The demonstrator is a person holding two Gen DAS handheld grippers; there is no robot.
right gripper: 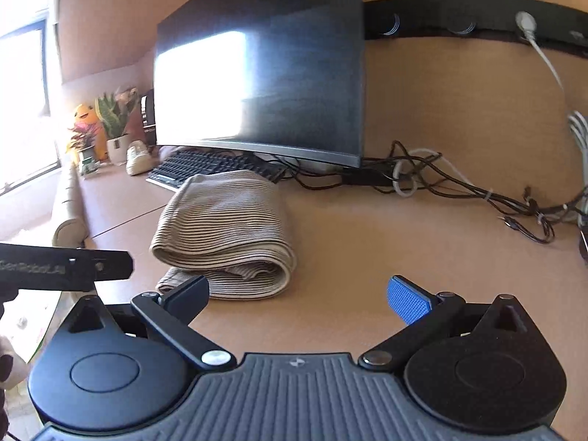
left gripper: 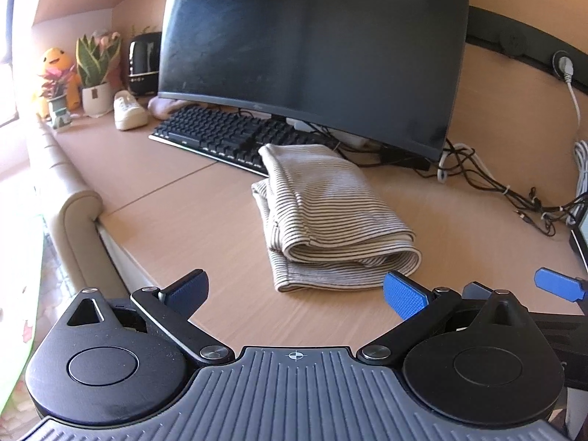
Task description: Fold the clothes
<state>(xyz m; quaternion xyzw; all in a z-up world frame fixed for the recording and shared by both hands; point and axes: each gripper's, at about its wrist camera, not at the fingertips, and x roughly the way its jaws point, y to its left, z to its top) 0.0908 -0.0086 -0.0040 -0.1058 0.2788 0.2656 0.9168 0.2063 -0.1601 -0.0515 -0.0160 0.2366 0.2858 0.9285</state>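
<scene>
A beige garment with thin dark stripes [left gripper: 323, 213] lies folded into a thick bundle on the wooden desk [left gripper: 176, 235], in front of the keyboard. It also shows in the right wrist view [right gripper: 228, 228]. My left gripper [left gripper: 296, 292] is open and empty, just short of the bundle's near edge. My right gripper [right gripper: 297, 296] is open and empty, near the bundle's front right corner. A blue fingertip of the right gripper [left gripper: 558, 283] shows at the right edge of the left wrist view. The left gripper's body [right gripper: 66, 268] shows at the left of the right wrist view.
A dark monitor [left gripper: 312, 55] and black keyboard [left gripper: 224, 136] stand behind the garment. Tangled cables [left gripper: 507, 191] run along the back right. Potted plants [left gripper: 96, 73], a plush toy [left gripper: 55, 70], a black speaker [left gripper: 144, 62] and a white shoe [left gripper: 128, 110] sit at the far left. A padded edge [left gripper: 70, 198] lines the desk's left side.
</scene>
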